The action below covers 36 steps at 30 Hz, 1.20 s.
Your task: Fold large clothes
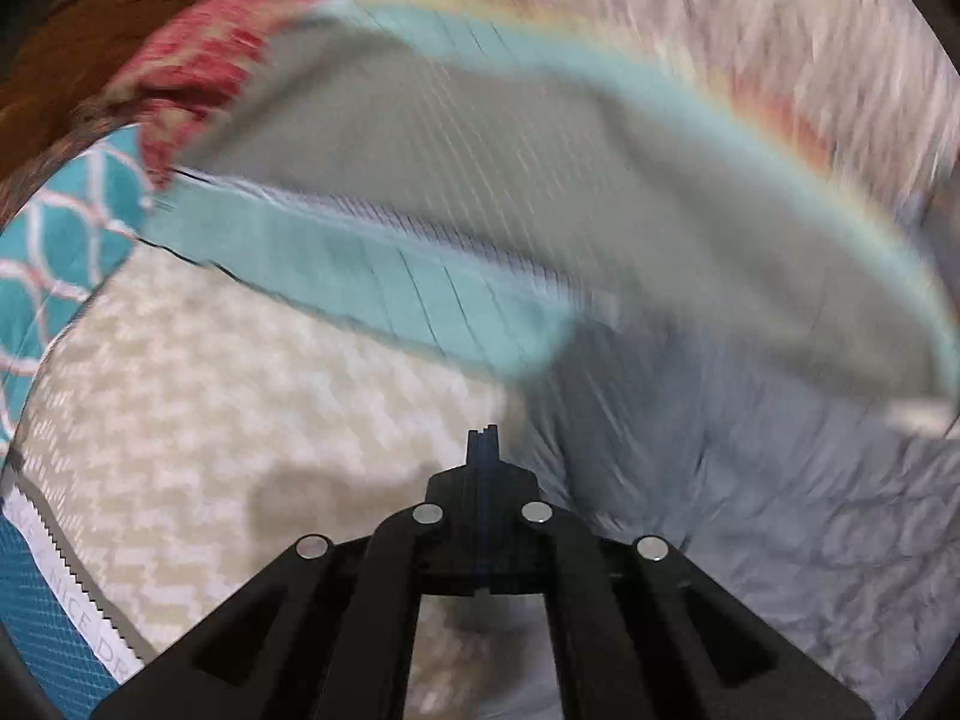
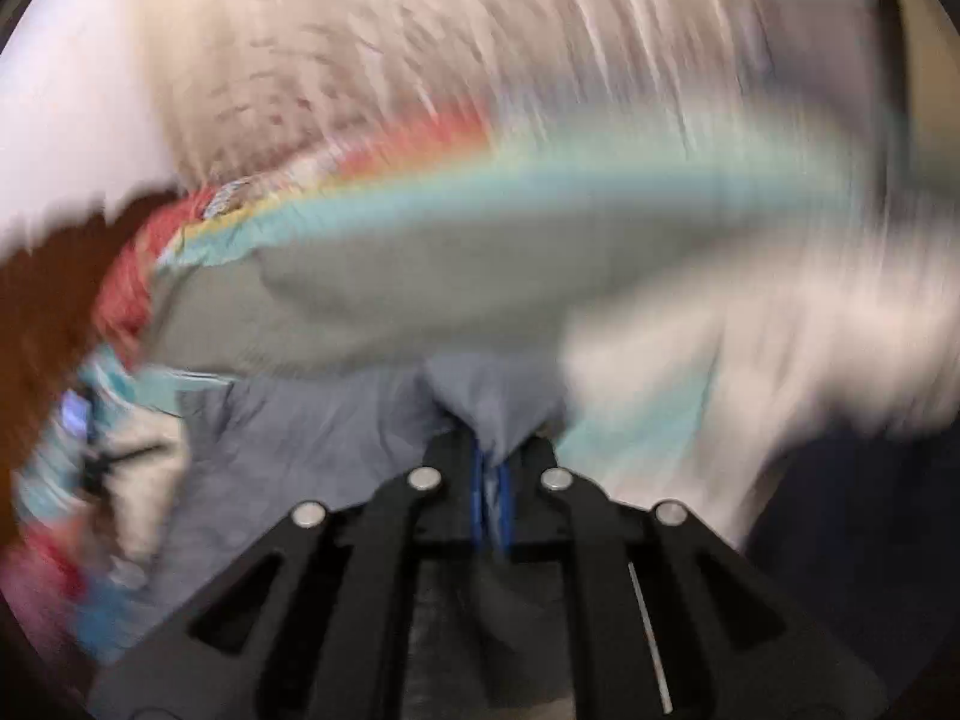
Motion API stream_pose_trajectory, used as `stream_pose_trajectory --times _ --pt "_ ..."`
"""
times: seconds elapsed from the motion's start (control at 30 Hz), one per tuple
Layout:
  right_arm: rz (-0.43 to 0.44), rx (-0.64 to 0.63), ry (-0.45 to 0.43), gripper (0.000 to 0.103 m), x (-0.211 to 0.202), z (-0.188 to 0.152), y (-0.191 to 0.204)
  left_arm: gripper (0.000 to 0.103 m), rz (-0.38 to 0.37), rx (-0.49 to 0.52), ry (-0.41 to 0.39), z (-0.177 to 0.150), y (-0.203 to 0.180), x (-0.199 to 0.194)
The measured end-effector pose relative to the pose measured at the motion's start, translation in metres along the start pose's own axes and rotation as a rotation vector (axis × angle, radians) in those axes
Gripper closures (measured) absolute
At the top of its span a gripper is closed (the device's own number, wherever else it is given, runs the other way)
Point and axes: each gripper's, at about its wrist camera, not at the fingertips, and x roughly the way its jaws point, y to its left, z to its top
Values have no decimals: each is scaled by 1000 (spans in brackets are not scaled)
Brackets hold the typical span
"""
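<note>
The left gripper [image 1: 483, 438] is clenched with nothing between its fingers, over a cream patterned bedspread [image 1: 198, 396]. The right gripper [image 2: 492, 450] is clamped on a bunched fold of the grey-blue garment [image 2: 312, 420], which lies crumpled on the bed just beyond both grippers. Farther back, a grey blanket with a teal border [image 1: 480, 180] overlaps the garment's far side; both views are blurred.

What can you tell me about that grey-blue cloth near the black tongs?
The grey-blue cloth looks thin, soft and heavily wrinkled. In the right wrist view a bunched fold of it is pinched in the shut right gripper. In the left wrist view it spreads crumpled over a cream patterned cover, beside the shut left gripper, which appears empty. Motion blur hides its overall shape.
</note>
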Motion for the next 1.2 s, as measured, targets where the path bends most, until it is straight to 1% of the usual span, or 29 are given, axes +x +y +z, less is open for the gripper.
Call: stream_pose_trajectory --times 0.03,0.07,0.1,0.13,0.17,0.2,0.27,0.3,0.33,0.37,0.43,0.47,0.5,0.53,0.57,0.63,0.67,0.7,0.73,0.77,0.8,0.83,0.87,0.93,1.0,1.03,1.07,1.13,1.2 --pt "-63 -126 -18 99 -6 24 22 81 -14 -40 -56 6 14 -21" --pt "-108 -218 -28 98 -6 41 38 81 -4 -63 -99 9 21 -35" --pt "-153 -358 -46 94 -3 54 64 81 15 -83 -130 11 28 -46" --pt "-163 -412 -44 75 2 56 72 81 26 -107 -145 12 33 -53" --pt "-183 -438 -12 64 14 54 77 81 15 -121 -141 11 32 -56" --pt "-192 -434 29 61 25 53 73 81 5 -111 -119 9 25 -53" --pt "-169 -357 93 53 38 34 51 81 33 -39 -70 1 8 -39" --pt "-159 -278 108 50 37 21 31 81 51 21 -37 -6 -5 -26" --pt "-153 -188 122 43 38 6 9 81 49 51 -5 -16 -8 -20" --pt "-149 -82 138 40 36 -13 -15 81 47 72 54 -24 -14 -7" --pt "-112 133 176 39 23 -59 -61 81 14 89 174 -39 -17 13" --pt "-63 229 201 39 15 -87 -78 81 0 99 202 -46 -19 18" --pt "-21 278 220 37 7 -113 -84 81 0 116 216 -54 -21 19" --pt "17 312 240 31 1 -135 -87 81 -7 142 235 -63 -20 19" --pt "72 350 270 27 -3 -162 -86 81 -25 158 255 -71 -19 18" --pt "138 396 326 24 -4 -203 -77 81 -69 174 288 -87 -12 8" --pt "147 408 358 24 1 -218 -68 81 -75 179 302 -95 -8 3" --pt "155 406 434 24 9 -238 -53 81 -80 184 336 -107 -3 -3" --pt "194 401 489 25 15 -254 -39 81 -88 188 361 -116 0 -6" --pt "230 403 498 32 15 -259 -28 81 -112 191 401 -130 3 -10" --pt "282 394 488 35 15 -263 -11 81 -127 188 420 -139 4 -12" --pt "312 380 477 45 14 -264 1 81 -141 179 444 -155 7 -14" --pt "356 374 476 65 12 -263 14 81 -136 179 436 -162 9 -16" --pt "487 415 487 82 7 -259 35 81 -112 208 405 -173 14 -25" --pt "543 401 492 85 -7 -254 53 81 -108 191 391 -174 28 -41" --pt "536 376 522 85 -14 -257 61 81 -85 188 383 -173 35 -48" --pt "500 343 582 85 -19 -267 68 81 -50 186 373 -173 45 -54" --pt "431 320 645 83 -24 -292 65 81 18 187 383 -179 66 -62" --pt "396 347 622 80 -29 -299 48 81 37 183 430 -191 82 -67"
